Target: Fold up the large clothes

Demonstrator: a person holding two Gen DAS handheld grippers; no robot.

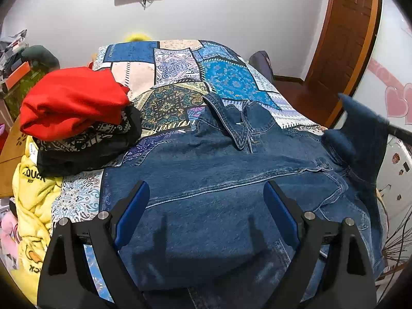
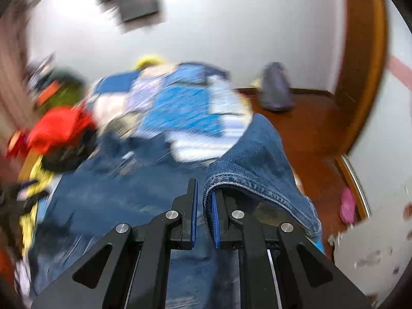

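We have a large dark-blue denim jacket (image 1: 206, 180) spread back-up over the near half of the bed with the blue patchwork-print cover (image 1: 180, 72), collar toward the far edge. One sleeve (image 1: 360, 134) is lifted off the bed's right edge, and in the right wrist view its stitched cuff (image 2: 231, 177) sits in our right gripper (image 2: 204, 206).

The biggest risk, as we judge it, is the whole jacket dragging sideways. The denim looks heavy and stiff, and if we pull the sleeve across too hard, the body could slide on the cover and lose its flat lay.

Next, the sleeve itself may twist. The right wrist view is heavily blurred, so we cannot tell whether the cloth hangs straight; a twisted sleeve would fold down lumpy.

Smaller still, the grip. The right jaws are nearly together with the cuff between the blue pads, but much of the cuff drapes over the right finger rather than lying deep in the bite, so it could slip out.

Last, the stack of a folded red garment (image 1: 74, 100) on a black patterned one (image 1: 87, 144) at the bed's left edge lies just beside the jacket and could be nudged.

Our left gripper (image 1: 206, 203) hovers above the jacket's lower back, angled downward, jaws wide apart and holding nothing. The right gripper points down along the raised sleeve.
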